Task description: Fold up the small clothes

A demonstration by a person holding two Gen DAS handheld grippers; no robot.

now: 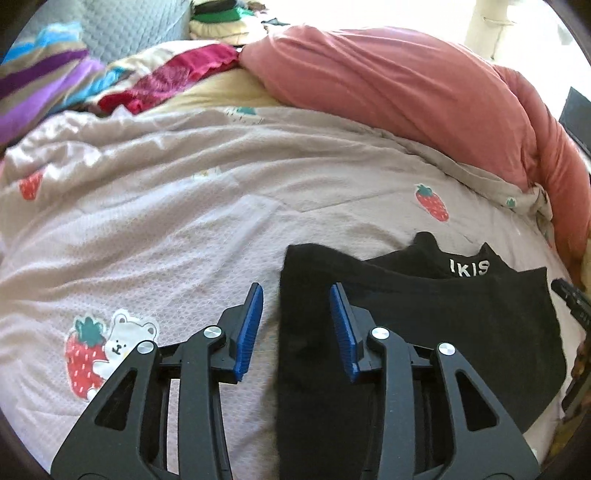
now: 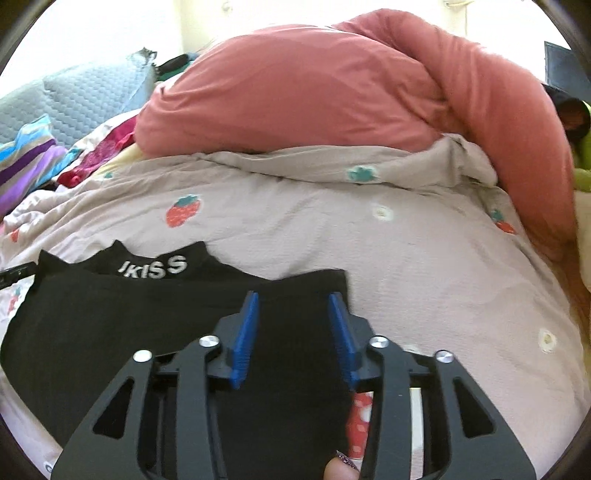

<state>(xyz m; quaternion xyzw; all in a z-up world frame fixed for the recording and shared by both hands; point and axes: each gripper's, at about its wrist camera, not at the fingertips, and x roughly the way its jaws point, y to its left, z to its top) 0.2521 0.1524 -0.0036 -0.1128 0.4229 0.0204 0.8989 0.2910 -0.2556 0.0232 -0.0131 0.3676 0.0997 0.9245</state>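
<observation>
A small black garment lies flat on the strawberry-print bedspread, its collar lettered in white at the far side. My left gripper hovers over the garment's left edge, blue pads apart, nothing pinched between them. In the right wrist view the same garment fills the lower left, and my right gripper stands open above its right part, close to the right edge. Each gripper's tip shows at the rim of the other view: the right gripper, the left gripper.
A bulky salmon-pink duvet is heaped along the back and right of the bed. Colourful clothes and a blue-grey quilted cushion sit at the back left. A person's fingertip shows under the right gripper.
</observation>
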